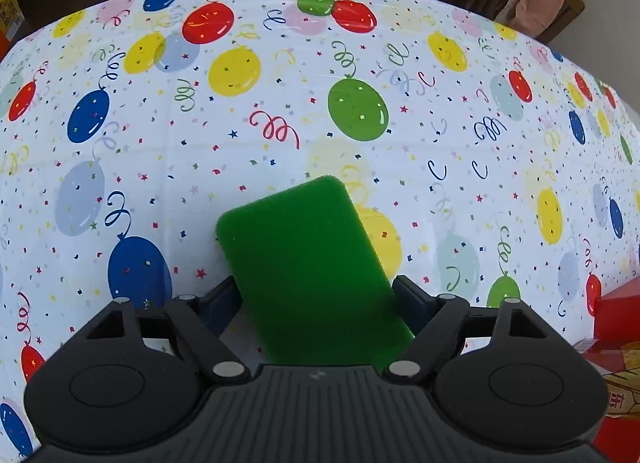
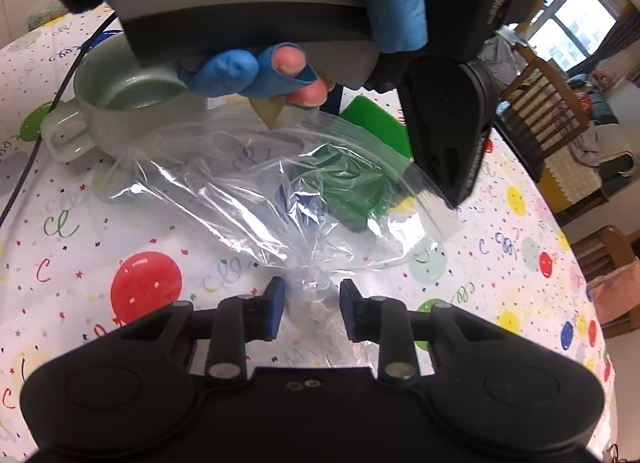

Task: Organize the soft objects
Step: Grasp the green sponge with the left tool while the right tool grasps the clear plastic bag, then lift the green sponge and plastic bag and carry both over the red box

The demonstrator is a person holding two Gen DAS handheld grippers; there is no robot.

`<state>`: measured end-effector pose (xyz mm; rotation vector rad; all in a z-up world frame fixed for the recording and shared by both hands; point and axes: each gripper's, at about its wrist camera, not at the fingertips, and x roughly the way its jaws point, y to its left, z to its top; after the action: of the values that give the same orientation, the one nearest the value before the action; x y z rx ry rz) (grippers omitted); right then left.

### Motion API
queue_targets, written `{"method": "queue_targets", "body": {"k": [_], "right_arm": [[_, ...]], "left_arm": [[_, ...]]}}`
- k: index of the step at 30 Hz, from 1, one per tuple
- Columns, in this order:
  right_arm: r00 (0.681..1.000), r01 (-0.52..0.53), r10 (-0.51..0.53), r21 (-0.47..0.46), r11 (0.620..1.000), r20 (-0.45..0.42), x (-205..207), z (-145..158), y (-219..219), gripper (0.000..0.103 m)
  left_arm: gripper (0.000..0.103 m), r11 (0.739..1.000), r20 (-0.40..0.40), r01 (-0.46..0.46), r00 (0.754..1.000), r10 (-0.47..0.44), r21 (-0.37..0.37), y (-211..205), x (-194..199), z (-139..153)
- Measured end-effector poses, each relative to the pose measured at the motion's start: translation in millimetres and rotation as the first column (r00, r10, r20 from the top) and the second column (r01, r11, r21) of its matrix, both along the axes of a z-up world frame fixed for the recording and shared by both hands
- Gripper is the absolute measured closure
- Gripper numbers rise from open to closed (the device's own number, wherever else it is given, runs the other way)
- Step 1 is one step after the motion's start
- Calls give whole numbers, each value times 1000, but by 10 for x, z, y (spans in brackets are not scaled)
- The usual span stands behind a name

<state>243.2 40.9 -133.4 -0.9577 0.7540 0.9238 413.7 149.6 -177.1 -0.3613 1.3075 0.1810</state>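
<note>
In the left wrist view my left gripper [image 1: 316, 291] is shut on a green sponge [image 1: 304, 259] and holds it above the balloon-print tablecloth [image 1: 240, 135]. In the right wrist view my right gripper [image 2: 312, 303] has its blue pads [image 2: 276, 313] either side of a bunched corner of a clear plastic zip bag [image 2: 240, 191], with a gap showing. The bag lies on the table. The left gripper [image 2: 448, 143] hangs over the bag's mouth with the green sponge [image 2: 372, 123] partly seen through the plastic.
A pale green mug [image 2: 120, 99] stands behind the bag. A red box [image 1: 616, 343] sits at the table's right edge. Wooden chairs [image 2: 540, 111] stand beyond the table. A black cable [image 2: 44, 127] runs across the left side.
</note>
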Motion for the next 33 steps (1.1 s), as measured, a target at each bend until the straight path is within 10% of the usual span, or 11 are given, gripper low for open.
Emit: {"method": "queue_targets", "body": {"k": [33], "right_arm": [[895, 420, -350, 262, 869, -276, -354, 787, -1023, 83]], "left_arm": [[23, 994, 198, 111, 974, -112, 16, -269, -724, 803]]}}
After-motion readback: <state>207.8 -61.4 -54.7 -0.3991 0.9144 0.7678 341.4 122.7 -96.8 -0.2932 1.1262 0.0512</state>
